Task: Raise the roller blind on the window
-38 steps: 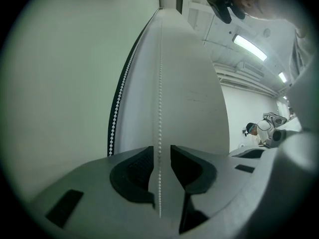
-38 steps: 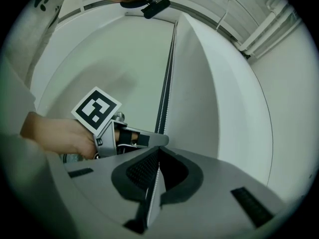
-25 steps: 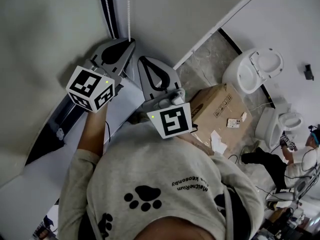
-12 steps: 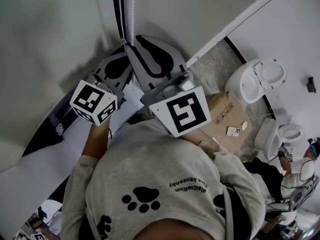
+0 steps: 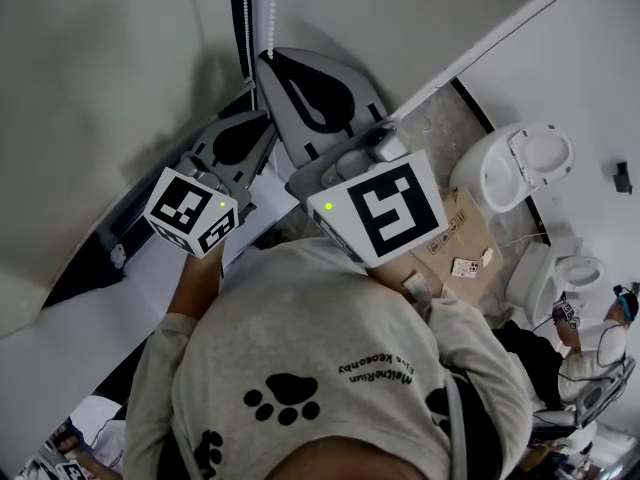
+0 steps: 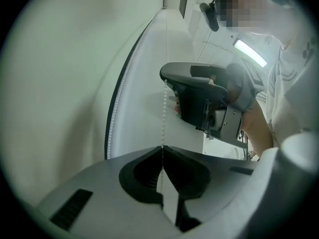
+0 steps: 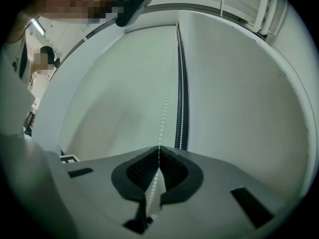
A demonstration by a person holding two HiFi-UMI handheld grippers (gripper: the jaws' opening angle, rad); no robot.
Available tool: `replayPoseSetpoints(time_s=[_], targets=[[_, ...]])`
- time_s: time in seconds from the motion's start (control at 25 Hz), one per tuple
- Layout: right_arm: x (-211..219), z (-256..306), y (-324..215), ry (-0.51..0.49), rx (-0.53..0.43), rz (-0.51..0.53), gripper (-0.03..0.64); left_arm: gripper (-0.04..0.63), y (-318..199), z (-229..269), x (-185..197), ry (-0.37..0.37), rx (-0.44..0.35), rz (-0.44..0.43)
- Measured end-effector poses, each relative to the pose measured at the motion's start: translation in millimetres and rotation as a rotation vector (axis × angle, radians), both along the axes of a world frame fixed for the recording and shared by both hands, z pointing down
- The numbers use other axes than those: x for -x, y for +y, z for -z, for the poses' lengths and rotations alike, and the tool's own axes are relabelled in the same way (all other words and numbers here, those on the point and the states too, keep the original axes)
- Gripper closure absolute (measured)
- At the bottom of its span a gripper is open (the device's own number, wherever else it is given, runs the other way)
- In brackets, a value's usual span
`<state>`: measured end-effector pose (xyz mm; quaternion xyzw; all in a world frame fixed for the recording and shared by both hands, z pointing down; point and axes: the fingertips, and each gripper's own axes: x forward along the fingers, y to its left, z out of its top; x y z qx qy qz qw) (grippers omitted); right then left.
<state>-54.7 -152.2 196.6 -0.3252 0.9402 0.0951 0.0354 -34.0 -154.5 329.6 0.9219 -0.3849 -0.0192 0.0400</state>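
Observation:
The white bead chain (image 5: 272,8) hangs in two strands beside the window's black edge strip (image 5: 237,18), next to the pale roller blind (image 5: 100,88). My right gripper (image 5: 268,56) is the upper one. Its jaws have just closed, and they are shut on one strand (image 7: 167,98), which runs in at the tips (image 7: 159,147); the other strand (image 7: 182,98) hangs free beside it. My left gripper (image 5: 265,116) sits just below and is shut on the same strand (image 6: 163,113) at its tips (image 6: 162,146). From there the chain rises taut to the right gripper (image 6: 199,98).
Behind me on the floor stand a cardboard box (image 5: 455,233) and two white toilets (image 5: 520,163). Another person (image 5: 590,338) sits at the far right among cables. The white window sill (image 5: 90,318) runs below my left arm.
My right gripper has risen up the chain, opening on the way and closing again higher up. The left gripper has kept its grip and shifted slightly.

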Motion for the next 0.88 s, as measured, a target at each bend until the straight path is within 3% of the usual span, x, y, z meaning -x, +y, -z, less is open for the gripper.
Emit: replayPoseSetpoints(time_s=[0.2,0.52,0.88], targets=[[-4.2,-5.2,2.2,-0.030,-0.006,-0.004,0.607,0.583,0.2,-2.7,6.2,0.055,-0.010,0.021],[-13.6,-15.5,-2.0,-0.058,-0.003,-0.029,0.607,0.583,-0.1,-13.4,-1.5,0.068,-0.008,0.022],[-12.8,-59.3,-8.1,-0.005,0.052,-0.032,0.607,0.584,2.0,-59.5,-4.6,0.034,0.056,0.029]])
